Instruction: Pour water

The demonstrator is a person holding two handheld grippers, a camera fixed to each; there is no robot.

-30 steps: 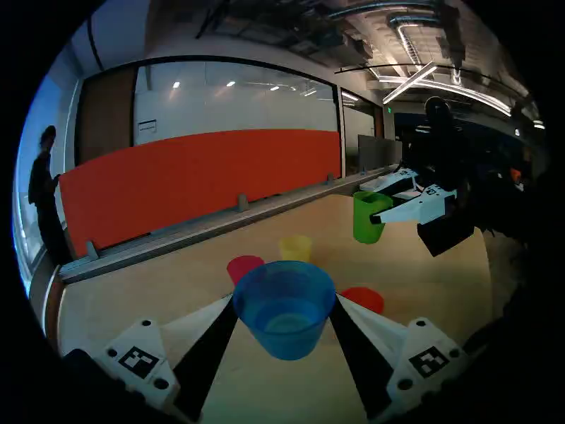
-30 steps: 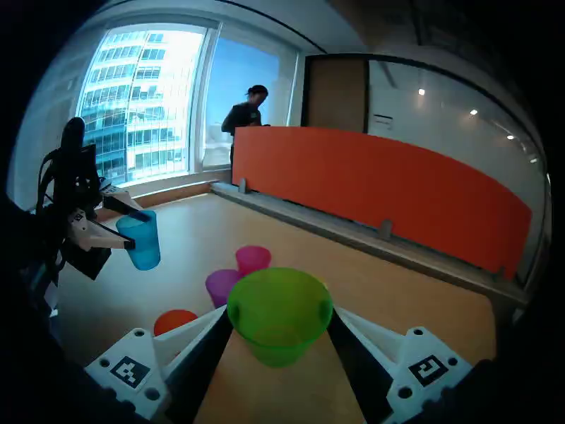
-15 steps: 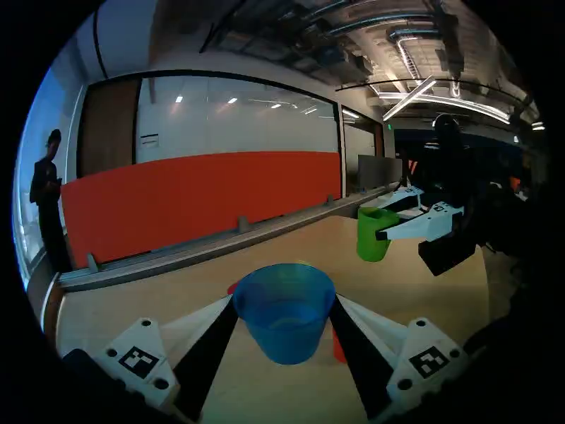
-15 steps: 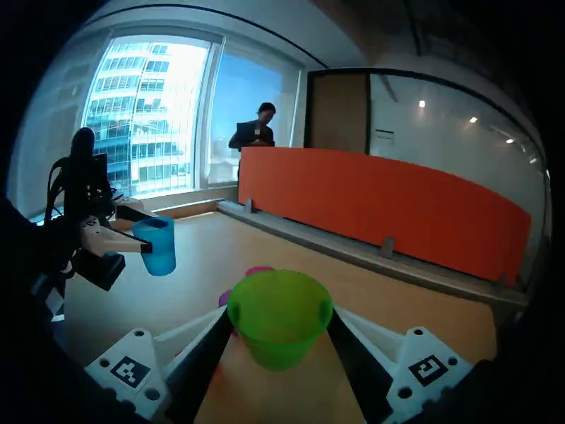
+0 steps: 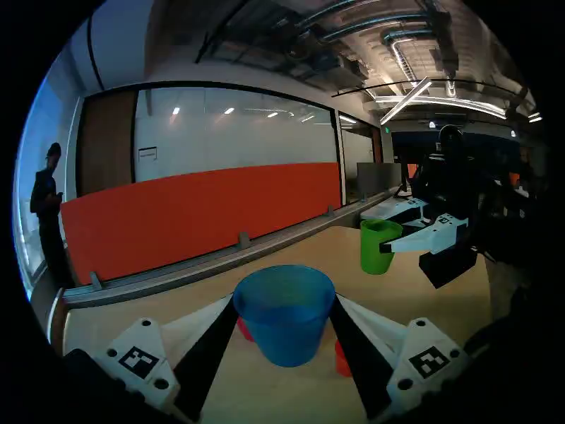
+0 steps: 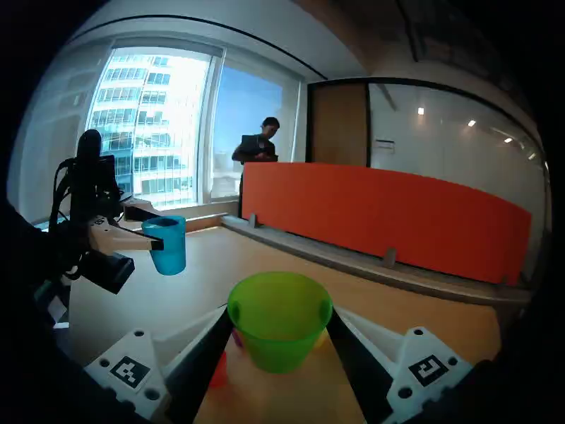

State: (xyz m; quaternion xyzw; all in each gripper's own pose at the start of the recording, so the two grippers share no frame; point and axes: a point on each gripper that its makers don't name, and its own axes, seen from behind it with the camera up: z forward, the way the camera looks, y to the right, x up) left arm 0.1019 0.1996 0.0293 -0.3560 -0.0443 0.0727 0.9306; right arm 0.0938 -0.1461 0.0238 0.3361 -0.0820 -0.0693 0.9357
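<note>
My left gripper (image 5: 284, 304) is shut on a blue cup (image 5: 284, 336), held upright above the wooden table (image 5: 176, 304); what is inside it cannot be made out. My right gripper (image 6: 280, 314) is shut on a green cup (image 6: 280, 343), also upright. In the left gripper view the green cup (image 5: 378, 258) hangs to the right in the right gripper (image 5: 381, 239). In the right gripper view the blue cup (image 6: 169, 258) hangs to the left in the left gripper (image 6: 164, 233). The two cups are apart.
Red cups (image 5: 244, 330) (image 5: 341, 357) on the table peek out from behind the blue cup. Bits of a red cup (image 6: 219, 369) and a yellow cup (image 6: 321, 340) show beneath the green one. An orange partition (image 6: 395, 212) lines the table's far edge; a person (image 6: 258, 152) stands by the window.
Both grippers have risen with their cups. The cups on the table have sunk behind the held cups. The green and blue cups have drawn closer to each other.
</note>
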